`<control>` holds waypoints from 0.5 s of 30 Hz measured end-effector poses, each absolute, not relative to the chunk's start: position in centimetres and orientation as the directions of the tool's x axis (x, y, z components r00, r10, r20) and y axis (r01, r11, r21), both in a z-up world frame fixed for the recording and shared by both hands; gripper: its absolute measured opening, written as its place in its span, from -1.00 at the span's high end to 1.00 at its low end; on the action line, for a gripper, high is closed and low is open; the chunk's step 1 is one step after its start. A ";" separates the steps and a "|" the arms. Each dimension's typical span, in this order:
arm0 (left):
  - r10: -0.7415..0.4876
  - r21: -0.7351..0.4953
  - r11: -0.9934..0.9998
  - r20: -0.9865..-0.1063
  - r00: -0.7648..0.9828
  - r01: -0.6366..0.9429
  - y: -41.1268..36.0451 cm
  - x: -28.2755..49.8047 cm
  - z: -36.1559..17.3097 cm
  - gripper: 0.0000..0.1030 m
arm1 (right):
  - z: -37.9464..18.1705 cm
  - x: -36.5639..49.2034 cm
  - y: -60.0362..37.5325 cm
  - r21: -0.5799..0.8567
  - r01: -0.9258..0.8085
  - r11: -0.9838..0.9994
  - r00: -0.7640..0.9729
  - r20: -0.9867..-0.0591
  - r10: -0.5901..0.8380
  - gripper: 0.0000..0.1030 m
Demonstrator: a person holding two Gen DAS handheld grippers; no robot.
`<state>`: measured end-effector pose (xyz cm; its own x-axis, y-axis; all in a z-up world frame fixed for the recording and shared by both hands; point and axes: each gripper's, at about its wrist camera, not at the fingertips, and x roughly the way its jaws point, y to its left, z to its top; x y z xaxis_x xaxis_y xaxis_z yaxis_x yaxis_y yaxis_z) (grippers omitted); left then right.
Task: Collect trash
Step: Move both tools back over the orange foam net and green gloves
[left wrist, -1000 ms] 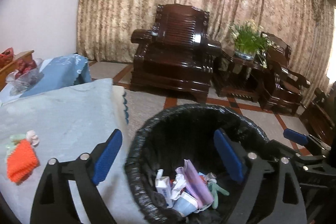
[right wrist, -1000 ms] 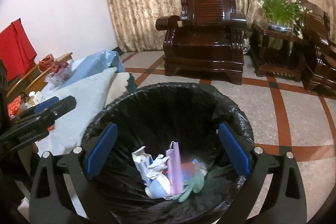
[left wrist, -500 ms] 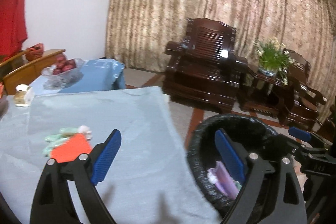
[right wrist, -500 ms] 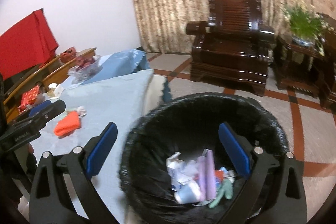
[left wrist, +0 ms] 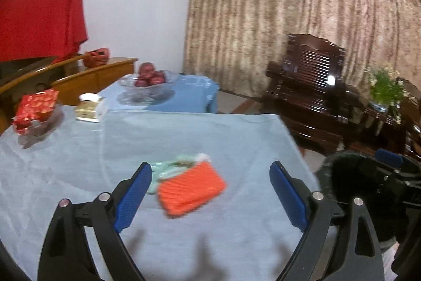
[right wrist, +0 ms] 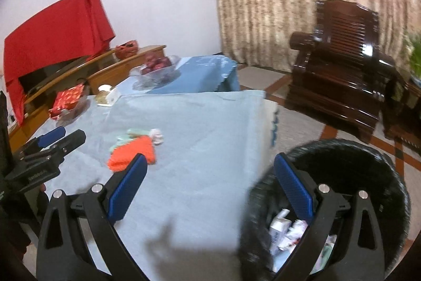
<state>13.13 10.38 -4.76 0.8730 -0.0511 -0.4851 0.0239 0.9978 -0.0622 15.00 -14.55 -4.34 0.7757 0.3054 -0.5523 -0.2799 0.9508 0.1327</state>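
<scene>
Left hand-held gripper [left wrist: 210, 191] and right hand-held gripper [right wrist: 208, 185], jaws spread, empty. Orange wrapper [left wrist: 191, 191] on bench [left wrist: 79, 162], between left fingers; bin [right wrist: 342, 175] at 4 o'clock beside bench.

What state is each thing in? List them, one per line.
Left gripper: open, empty, above the table.
Right gripper: open, empty.
Black-lined round trash bin: open, holding some trash, beside the table.
Orange ribbed packet: lying flat on the pale blue tablecloth.
Pale green wrapper: lying behind the packet, touching it.
Clear glass fruit bowl: upright, holding red fruit.
</scene>
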 end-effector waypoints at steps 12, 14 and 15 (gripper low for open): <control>0.065 -0.044 0.994 -0.516 0.854 -0.102 17.8 14.2 -6.8 -0.73 | -6.3 19.4 -4.9 0.122 -0.375 0.919 0.727 -0.577 0.373 -0.83; 0.078 -0.048 0.992 -0.524 0.848 -0.121 18.8 14.6 -7.3 -0.73 | -7.4 20.2 -3.4 0.115 -0.387 0.915 0.709 -0.597 0.375 -0.83; 0.085 -0.049 0.990 -0.527 0.845 -0.129 19.2 14.8 -7.5 -0.73 | -8.0 20.5 -2.9 0.116 -0.391 0.913 0.702 -0.604 0.377 -0.83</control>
<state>14.78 19.23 -7.54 0.8454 0.0846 -0.5273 -0.1295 0.9904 -0.0486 20.49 -2.87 -7.96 0.7018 0.3774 -0.6042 -0.3913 0.9129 0.1158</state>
